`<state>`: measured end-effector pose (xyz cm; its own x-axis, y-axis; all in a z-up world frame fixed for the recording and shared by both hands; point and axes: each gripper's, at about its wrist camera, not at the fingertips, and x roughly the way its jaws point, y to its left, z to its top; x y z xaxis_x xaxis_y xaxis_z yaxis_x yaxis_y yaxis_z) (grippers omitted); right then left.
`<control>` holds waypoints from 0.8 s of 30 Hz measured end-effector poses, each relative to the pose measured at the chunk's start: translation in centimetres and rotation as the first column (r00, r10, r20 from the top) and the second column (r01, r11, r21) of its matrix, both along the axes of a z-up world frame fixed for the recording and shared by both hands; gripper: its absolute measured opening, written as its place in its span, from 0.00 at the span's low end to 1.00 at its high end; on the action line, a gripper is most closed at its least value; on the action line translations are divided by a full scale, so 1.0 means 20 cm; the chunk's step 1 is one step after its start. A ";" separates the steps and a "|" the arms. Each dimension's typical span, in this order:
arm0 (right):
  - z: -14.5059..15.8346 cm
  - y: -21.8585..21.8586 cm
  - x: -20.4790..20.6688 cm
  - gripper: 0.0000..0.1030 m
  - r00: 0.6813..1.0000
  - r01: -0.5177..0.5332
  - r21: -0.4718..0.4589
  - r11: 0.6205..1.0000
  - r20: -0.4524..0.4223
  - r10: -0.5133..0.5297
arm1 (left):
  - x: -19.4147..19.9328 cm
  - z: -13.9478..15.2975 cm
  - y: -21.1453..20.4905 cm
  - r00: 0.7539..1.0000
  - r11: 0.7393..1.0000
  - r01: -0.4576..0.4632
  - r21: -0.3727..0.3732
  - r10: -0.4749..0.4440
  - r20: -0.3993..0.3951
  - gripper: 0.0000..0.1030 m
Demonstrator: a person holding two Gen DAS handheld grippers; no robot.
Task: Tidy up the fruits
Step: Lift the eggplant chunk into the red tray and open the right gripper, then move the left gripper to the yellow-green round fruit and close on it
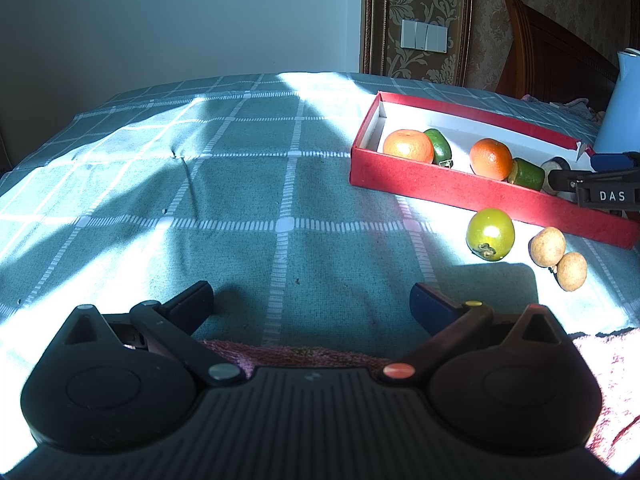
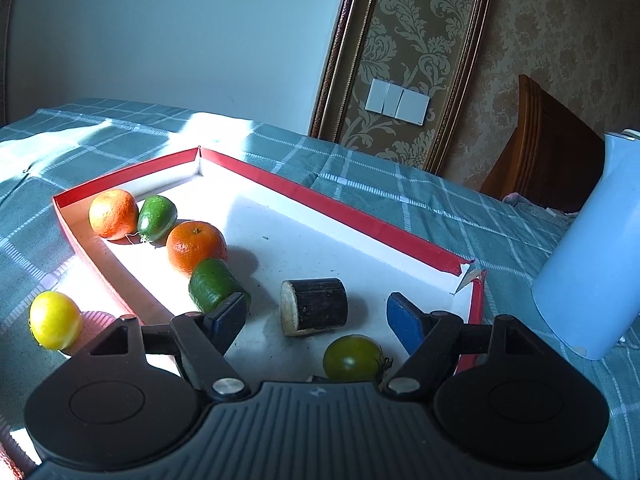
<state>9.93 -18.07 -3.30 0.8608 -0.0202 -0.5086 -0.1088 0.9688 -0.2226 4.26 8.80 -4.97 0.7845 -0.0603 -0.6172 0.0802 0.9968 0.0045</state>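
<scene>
My right tongs [image 2: 316, 318] stand released over the red box [image 2: 340, 210], the dark cane piece [image 2: 314, 312] lying free between them, apparently just set down beside two oranges [image 2: 196, 246] and green fruits [image 2: 216, 284]. My left tongs [image 1: 312, 304] wait spread and empty above the checked bench [image 1: 240, 184]. Outside the box lie a green tomato [image 1: 490, 234] and two longans [image 1: 558, 258], probably next.

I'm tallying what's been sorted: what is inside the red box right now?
Inside the red box: two oranges, two green fruits, a dark cut stalk piece and a dark green tomato. The near corner is hidden behind the right gripper.
</scene>
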 end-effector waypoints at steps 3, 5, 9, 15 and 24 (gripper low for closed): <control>0.01 -0.01 -0.04 0.75 1.000 0.003 0.014 1.000 0.007 -0.003 | 0.00 0.00 0.00 1.000 1.000 0.000 0.000 0.000 0.000 1.00; 0.03 -0.02 -0.08 0.75 1.000 0.000 0.033 0.999 0.004 -0.001 | 0.00 0.00 0.00 1.000 1.000 0.000 0.000 0.000 0.000 1.00; 0.04 -0.04 -0.18 0.75 1.000 -0.009 0.061 0.998 0.004 0.009 | 0.00 0.00 0.00 1.000 1.000 0.000 0.000 0.000 0.000 1.00; 0.05 -0.07 -0.31 0.82 0.999 -0.025 0.092 0.995 0.037 0.022 | 0.00 0.00 0.00 1.000 1.000 0.000 0.000 0.000 0.000 1.00; -0.01 -0.13 -0.43 0.82 0.999 -0.011 0.117 0.993 0.053 0.005 | -0.07 0.06 -0.05 0.997 0.999 0.003 0.039 -0.007 0.083 1.00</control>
<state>1.30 -20.73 -3.45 0.8863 0.0438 -0.4610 -0.1076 0.9877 -0.1130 2.78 7.71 -3.77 0.8329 -0.0413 -0.5518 0.0828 0.9953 0.0504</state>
